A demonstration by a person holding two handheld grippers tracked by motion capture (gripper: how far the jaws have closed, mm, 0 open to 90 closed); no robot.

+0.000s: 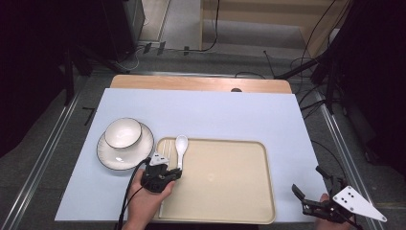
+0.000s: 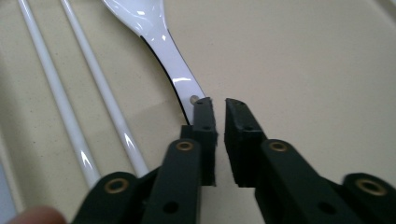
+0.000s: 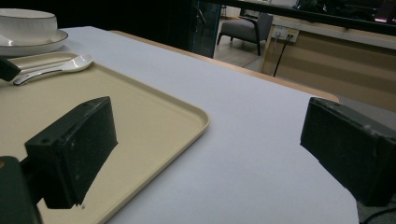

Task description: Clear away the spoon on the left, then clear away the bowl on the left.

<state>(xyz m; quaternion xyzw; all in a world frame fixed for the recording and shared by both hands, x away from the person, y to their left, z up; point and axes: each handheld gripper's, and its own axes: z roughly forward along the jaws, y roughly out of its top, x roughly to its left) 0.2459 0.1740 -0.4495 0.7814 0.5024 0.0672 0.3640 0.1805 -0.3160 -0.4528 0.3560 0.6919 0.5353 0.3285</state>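
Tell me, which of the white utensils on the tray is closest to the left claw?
The white spoon: its handle end lies at the tips of the left gripper, while the two chopsticks lie apart, off to the side.

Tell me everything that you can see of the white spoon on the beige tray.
The glossy white spoon, ceramic by its look, has a dark line along its edge and a small hole near the handle end. It lies flat on the beige plastic tray, at the tray's far left part, bowl facing up and pointing away from the person, beside two white chopsticks. The left gripper is at the handle end; its jaws are nearly closed, with a narrow gap, and the handle is not between them.
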